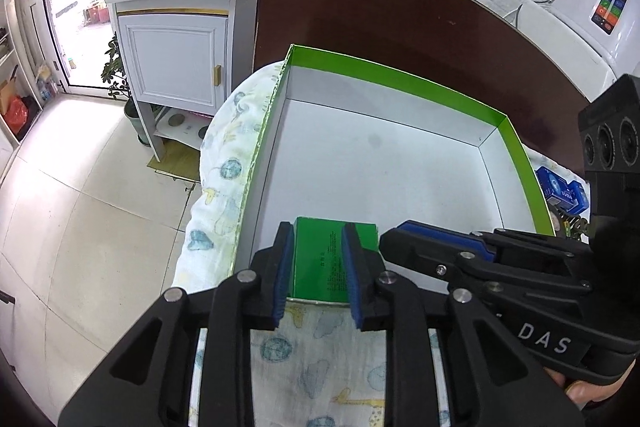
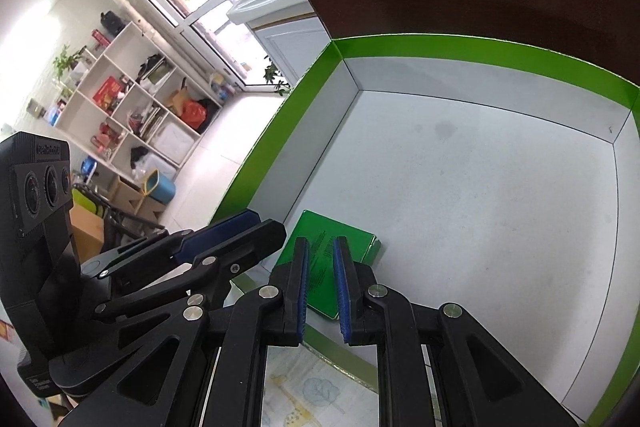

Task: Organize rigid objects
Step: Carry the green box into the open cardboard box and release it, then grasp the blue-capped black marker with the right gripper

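A shallow tray with a white floor and a green rim [image 1: 400, 75] [image 2: 480, 47] rests on a patterned cloth. One flat green box [image 1: 316, 267] [image 2: 344, 227] lies in its near left corner. My left gripper [image 1: 319, 239] hovers over that box with its blue pads a little apart; the box is wider than the gap and lies below the pads, not pinched. Beside it, my right gripper [image 2: 321, 247] also points down at the box, its pads almost together and nothing between them. Each gripper shows in the other's view: the right gripper [image 1: 390, 237], the left gripper [image 2: 270, 223].
A dark brown board [image 1: 360, 7] stands behind the tray. The cloth [image 1: 224, 187] hangs over the left edge. A blue box [image 1: 564, 191] lies right of the tray. A white basin cabinet [image 1: 176, 59], shelves [image 2: 132, 107] and a white appliance [image 1: 572, 39] stand around.
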Demonstrator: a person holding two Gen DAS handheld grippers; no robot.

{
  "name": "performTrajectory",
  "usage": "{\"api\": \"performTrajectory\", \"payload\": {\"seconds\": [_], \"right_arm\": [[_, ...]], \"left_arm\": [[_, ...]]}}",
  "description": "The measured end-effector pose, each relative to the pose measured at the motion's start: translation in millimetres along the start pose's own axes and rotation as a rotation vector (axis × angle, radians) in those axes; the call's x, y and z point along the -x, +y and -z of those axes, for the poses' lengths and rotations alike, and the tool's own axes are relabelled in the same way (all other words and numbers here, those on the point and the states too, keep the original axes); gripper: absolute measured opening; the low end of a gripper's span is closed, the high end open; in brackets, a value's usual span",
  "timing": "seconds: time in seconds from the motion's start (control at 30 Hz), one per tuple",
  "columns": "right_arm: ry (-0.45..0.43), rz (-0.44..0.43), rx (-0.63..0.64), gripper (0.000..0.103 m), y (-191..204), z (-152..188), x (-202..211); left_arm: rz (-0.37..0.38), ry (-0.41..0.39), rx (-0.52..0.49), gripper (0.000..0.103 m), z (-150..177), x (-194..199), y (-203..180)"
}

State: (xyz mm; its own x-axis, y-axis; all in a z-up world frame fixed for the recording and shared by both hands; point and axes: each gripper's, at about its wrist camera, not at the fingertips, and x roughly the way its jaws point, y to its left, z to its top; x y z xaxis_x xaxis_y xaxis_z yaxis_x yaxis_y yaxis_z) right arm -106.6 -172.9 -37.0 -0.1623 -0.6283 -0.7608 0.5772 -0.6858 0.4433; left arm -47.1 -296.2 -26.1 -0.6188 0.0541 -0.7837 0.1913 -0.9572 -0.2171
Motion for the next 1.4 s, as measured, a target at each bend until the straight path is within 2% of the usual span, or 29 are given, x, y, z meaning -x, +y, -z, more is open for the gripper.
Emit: {"api": "performTrajectory", "payload": {"seconds": [0.13,0.2,0.3,0.37,0.43,0.47,0.53,0.57,0.6,0.63,0.7,0.77,0.93,1.0,1.07,1.13,1.23,1.3,1.4], "right_arm": [[-0.032,0.021,0.002,0.016,-3.2,-0.5,17.6],[-0.063,0.03,0.004,0.016,-6.0,-3.2,33.4],[-0.125,0.048,0.006,0.016,-11.9,-4.5,67.7],[-0.171,0.075,0.005,0.016,-17.9,-4.1,94.8],[-0.216,0.111,0.003,0.017,-24.5,-4.9,120.7],[-0.239,0.131,-0.001,0.02,-29.5,-3.4,134.8],[-0.283,0.173,-0.014,0.036,-41.5,4.0,162.6],[-0.309,0.207,-0.025,0.051,-48.8,10.0,176.9],[-0.337,0.238,-0.029,0.062,-57.2,17.8,191.4],[-0.361,0.269,-0.037,0.065,-65.5,24.0,203.3],[-0.389,0.343,-0.07,0.065,-85.2,40.6,224.1],[-0.378,0.396,-0.121,0.065,-110.2,58.6,237.8],[-0.304,0.451,-0.279,0.065,-174.0,106.9,248.7],[-0.28,0.46,-0.335,0.065,-194.4,122.1,245.7],[-0.267,0.447,-0.366,0.065,-206.7,138.2,242.9],[-0.266,0.425,-0.384,0.064,-213.3,146.8,239.1],[-0.262,0.405,-0.378,0.064,-217.6,150.9,232.3],[-0.257,0.398,-0.379,0.062,-219.4,150.8,226.8],[-0.256,0.395,-0.391,0.058,-222.8,149.7,221.2]], "left_arm": [[-0.009,-0.033,-0.021,0.035,-5.8,11.8,-14.8],[-0.009,-0.066,-0.026,0.047,-10.6,22.0,-24.5],[0.026,-0.12,-0.017,0.064,-18.0,40.3,-41.5],[0.058,-0.159,-0.025,0.071,-21.5,54.2,-58.5],[0.059,-0.197,-0.057,0.073,-22.2,67.0,-80.5],[0.059,-0.21,-0.075,0.073,-21.7,72.3,-92.7],[0.07,-0.223,-0.108,0.076,-17.7,78.2,-117.1],[0.075,-0.221,-0.121,0.078,-14.0,78.4,-129.4],[0.08,-0.214,-0.134,0.079,-10.1,76.9,-141.7],[0.086,-0.205,-0.148,0.079,-5.2,73.7,-154.4],[0.104,-0.177,-0.167,0.079,5.6,63.6,-176.1],[0.129,-0.125,-0.179,0.079,18.1,48.5,-199.2],[0.151,-0.01,-0.212,0.077,49.3,12.2,-253.7],[0.137,0.028,-0.213,0.074,58.8,-0.6,-269.6],[0.122,0.064,-0.18,0.067,63.8,-13.6,-274.3],[0.094,0.095,-0.15,0.065,67.2,-25.6,-276.0],[0.047,0.146,-0.116,0.062,70.7,-44.1,-276.5],[0.023,0.17,-0.095,0.054,71.5,-52.2,-274.8],[-0.029,0.193,-0.085,0.051,68.3,-64.4,-274.1]]}}
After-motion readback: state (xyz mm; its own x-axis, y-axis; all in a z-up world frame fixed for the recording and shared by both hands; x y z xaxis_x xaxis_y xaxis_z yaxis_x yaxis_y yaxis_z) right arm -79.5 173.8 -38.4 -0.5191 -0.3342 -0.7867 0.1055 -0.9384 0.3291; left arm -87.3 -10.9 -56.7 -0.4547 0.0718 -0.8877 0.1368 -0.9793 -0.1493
